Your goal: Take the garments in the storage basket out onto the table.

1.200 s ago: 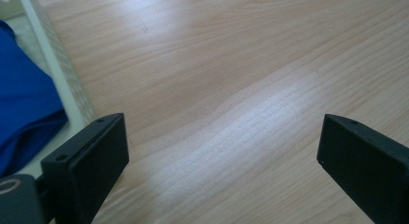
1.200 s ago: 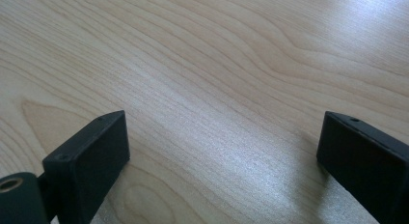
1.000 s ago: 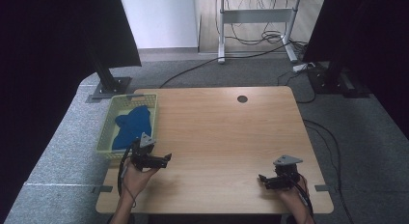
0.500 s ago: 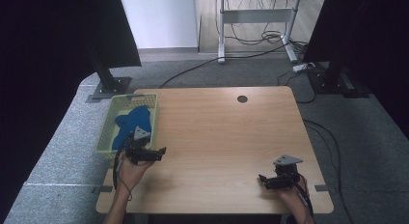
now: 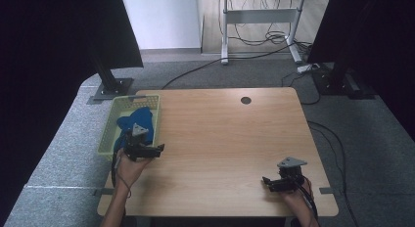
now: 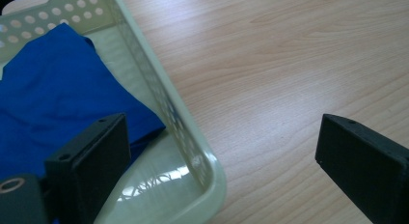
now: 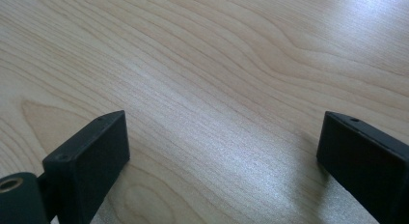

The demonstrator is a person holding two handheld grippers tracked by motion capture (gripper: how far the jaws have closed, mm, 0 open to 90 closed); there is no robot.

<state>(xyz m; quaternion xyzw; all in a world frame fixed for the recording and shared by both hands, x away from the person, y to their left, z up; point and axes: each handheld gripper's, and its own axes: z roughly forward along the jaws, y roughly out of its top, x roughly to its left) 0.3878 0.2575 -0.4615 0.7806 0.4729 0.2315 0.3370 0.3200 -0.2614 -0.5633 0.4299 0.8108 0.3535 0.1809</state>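
A pale green perforated basket (image 5: 108, 134) sits at the table's left edge with a blue cloth (image 5: 139, 120) crumpled inside it. My left gripper (image 5: 143, 149) hovers open over the basket's near right corner. In the left gripper view one jaw is above the blue cloth (image 6: 53, 93) and the other above bare wood, with the basket's rim (image 6: 202, 161) between them. Nothing is held in the left gripper (image 6: 222, 161). My right gripper (image 5: 281, 183) rests low at the table's near right, open. In the right gripper view the right gripper (image 7: 222, 161) has only wood grain between its jaws.
The wooden table (image 5: 230, 139) has a dark cable hole (image 5: 245, 100) near its far edge. Black panels on stands rise at the far left (image 5: 105, 41) and far right (image 5: 352, 36). Cables run over the grey floor behind the table.
My left gripper has moved left and away from the person, from open table to the basket's near right corner. The right gripper has stayed put.
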